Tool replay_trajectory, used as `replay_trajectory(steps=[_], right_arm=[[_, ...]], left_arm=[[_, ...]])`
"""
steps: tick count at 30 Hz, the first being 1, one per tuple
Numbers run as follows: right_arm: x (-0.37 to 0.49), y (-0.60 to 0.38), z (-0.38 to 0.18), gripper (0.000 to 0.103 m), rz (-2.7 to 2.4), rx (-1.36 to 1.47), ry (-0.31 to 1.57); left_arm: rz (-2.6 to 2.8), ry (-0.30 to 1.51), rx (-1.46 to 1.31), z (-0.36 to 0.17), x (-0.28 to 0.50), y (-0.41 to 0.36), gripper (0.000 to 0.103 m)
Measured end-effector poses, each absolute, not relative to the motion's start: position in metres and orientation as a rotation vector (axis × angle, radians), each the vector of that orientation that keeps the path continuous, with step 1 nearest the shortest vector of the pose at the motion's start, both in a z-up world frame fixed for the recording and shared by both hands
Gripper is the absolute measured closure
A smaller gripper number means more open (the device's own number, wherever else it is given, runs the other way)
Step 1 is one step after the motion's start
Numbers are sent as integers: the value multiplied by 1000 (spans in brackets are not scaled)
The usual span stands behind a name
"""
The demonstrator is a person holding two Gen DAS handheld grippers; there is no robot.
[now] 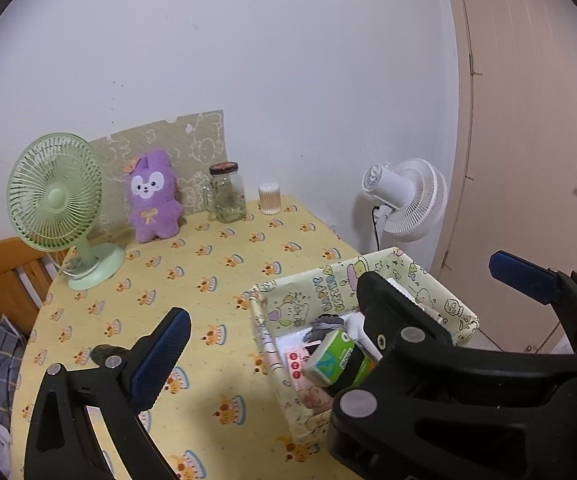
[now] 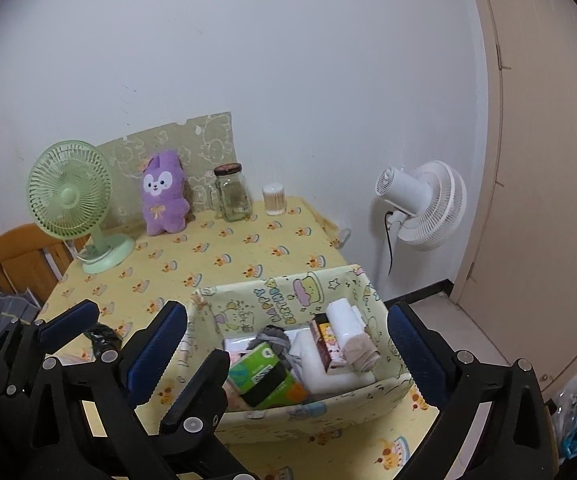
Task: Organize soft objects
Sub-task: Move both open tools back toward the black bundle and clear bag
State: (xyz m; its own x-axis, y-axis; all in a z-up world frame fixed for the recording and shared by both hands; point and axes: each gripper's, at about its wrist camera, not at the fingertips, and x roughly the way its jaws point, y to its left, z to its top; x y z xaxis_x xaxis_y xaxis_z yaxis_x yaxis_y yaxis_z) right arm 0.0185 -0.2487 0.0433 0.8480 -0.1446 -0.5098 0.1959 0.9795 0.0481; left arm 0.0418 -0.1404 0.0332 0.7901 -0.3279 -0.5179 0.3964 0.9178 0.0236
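The right gripper [image 2: 286,310] has its blue-padded fingers [image 2: 156,354] wide apart with the fabric basket [image 2: 272,298] between them; whether the pads touch its walls I cannot tell. The left gripper [image 2: 152,330] also has its fingers spread, with nothing soft held, and one of them reaches in between the right gripper's pair. The basket sits at the near right edge of the desk [image 2: 224,248] and holds a green tissue pack [image 2: 254,372], a grey knitted piece [image 2: 274,338] and a white roll [image 2: 342,316]. The purple plush toy [image 2: 164,198] stands well apart from the basket, at the back of the desk against the wall panel, between the green fan [image 2: 70,196] and the glass jar [image 2: 232,194].
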Motion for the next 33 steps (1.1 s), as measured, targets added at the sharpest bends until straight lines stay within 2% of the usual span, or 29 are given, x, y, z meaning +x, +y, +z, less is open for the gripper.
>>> replay_trajectory(steps=[17,33], right_arm=[[10,-200,60,1,-128,77,494],[21,-156,54,2,-53,56,500]], left_arm=[[-328,503,117,47,29,-89,0],[-253,510,98,41,34,-48,0]])
